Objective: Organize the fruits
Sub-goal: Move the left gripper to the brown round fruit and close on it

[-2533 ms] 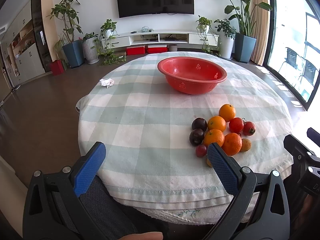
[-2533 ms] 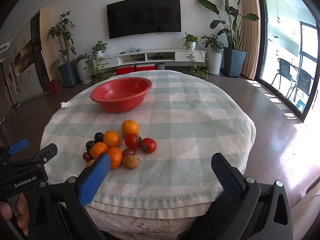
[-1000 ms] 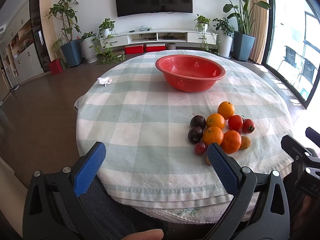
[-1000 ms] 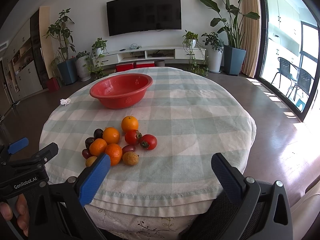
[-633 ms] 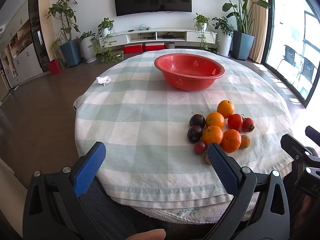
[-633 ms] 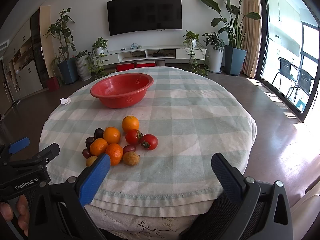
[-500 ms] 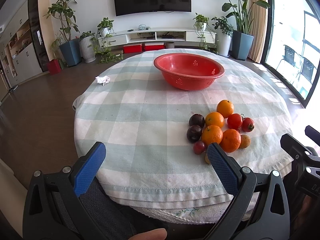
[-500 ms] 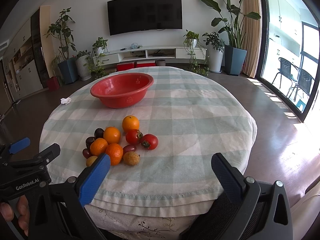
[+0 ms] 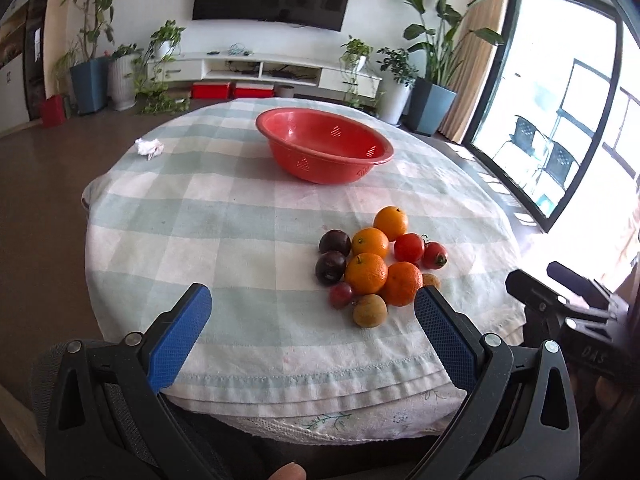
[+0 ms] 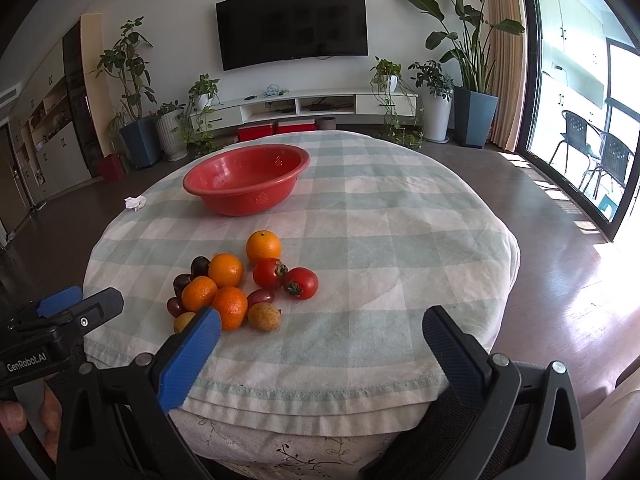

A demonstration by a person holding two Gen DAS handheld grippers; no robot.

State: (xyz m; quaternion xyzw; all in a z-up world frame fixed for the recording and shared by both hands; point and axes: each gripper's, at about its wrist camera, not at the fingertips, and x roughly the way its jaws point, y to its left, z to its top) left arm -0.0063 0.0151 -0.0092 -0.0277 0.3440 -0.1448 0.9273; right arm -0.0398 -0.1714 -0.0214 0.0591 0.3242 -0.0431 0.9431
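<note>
Both sets of fingers (image 9: 188, 332) are spread wide, nothing held, at the tabletop's (image 10: 400, 240) near edge. The fruits (image 9: 370, 268) are piled just ahead, the red bowl (image 9: 324, 146) beyond. A nudged orange (image 10: 230, 306) could be sent rolling off.

Left view: from desk (image 9: 240, 216) near edge — faces bowl (image 9: 324, 148), TV.
Right view: same way.
Shared: fruit (image 10: 236, 284).

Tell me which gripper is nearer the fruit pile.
Left, narrowly. The left gripper has the fruit pile just ahead by its right finger. The right gripper has it ahead past its left finger. Both open.
</note>
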